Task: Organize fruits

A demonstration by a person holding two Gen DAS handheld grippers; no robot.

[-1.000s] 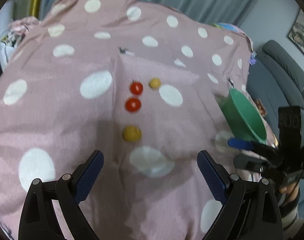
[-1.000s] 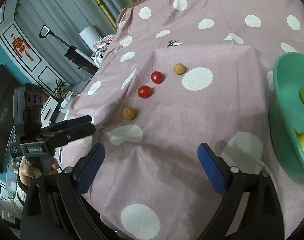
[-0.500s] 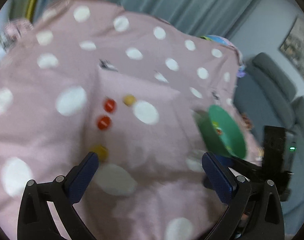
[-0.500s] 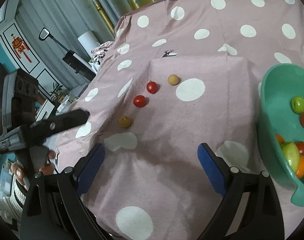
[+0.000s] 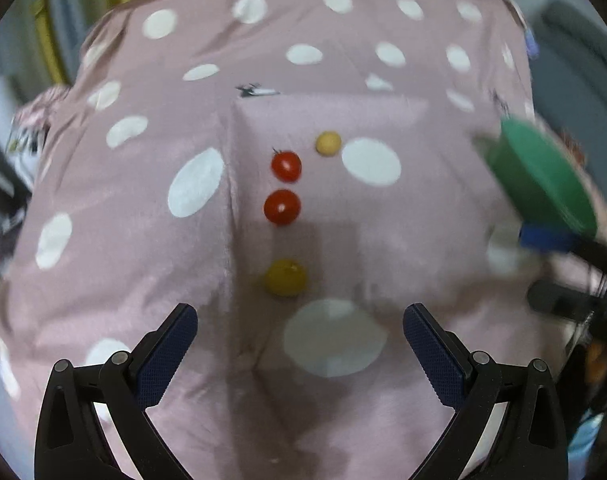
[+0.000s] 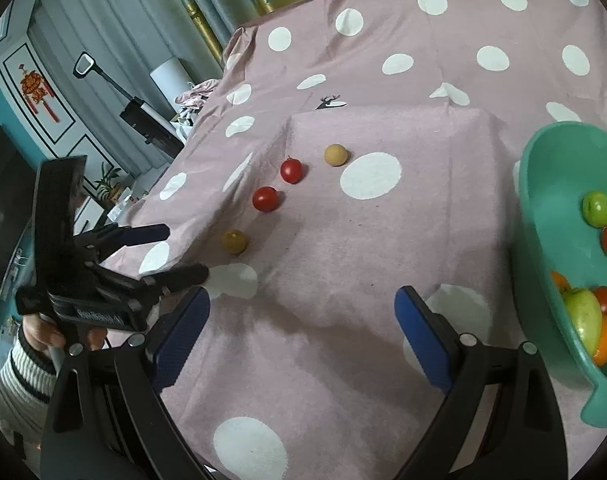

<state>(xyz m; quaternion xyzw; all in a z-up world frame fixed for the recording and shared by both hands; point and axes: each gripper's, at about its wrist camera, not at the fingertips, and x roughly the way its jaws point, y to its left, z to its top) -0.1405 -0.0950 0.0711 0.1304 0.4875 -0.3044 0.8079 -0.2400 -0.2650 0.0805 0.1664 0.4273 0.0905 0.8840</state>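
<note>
Small fruits lie in a row on the pink dotted cloth: a near yellow fruit [image 5: 285, 277] [image 6: 234, 241], two red tomatoes [image 5: 282, 207] [image 5: 286, 166] [image 6: 265, 199] [image 6: 291, 171], and a far yellow fruit [image 5: 328, 143] [image 6: 336, 155]. My left gripper [image 5: 300, 338] is open, hovering just short of the near yellow fruit, nothing between its fingers. It also shows at the left of the right wrist view, left gripper [image 6: 185, 252]. My right gripper [image 6: 302, 316] is open and empty, beside the green bowl [image 6: 551, 184] [image 5: 539, 176] holding several fruits.
The cloth [image 6: 383, 240] drapes over a raised block with a step at its left and far edges. A person's hand in a striped sleeve [image 6: 19, 364] holds the left gripper. Curtains, a lamp and a cabinet stand beyond the table's left side.
The left gripper swung and rolled, ending centred behind the fruit row with the near yellow fruit closer; its jaws stand slightly wider. The right gripper's view shifted so more of the bowl shows.
</note>
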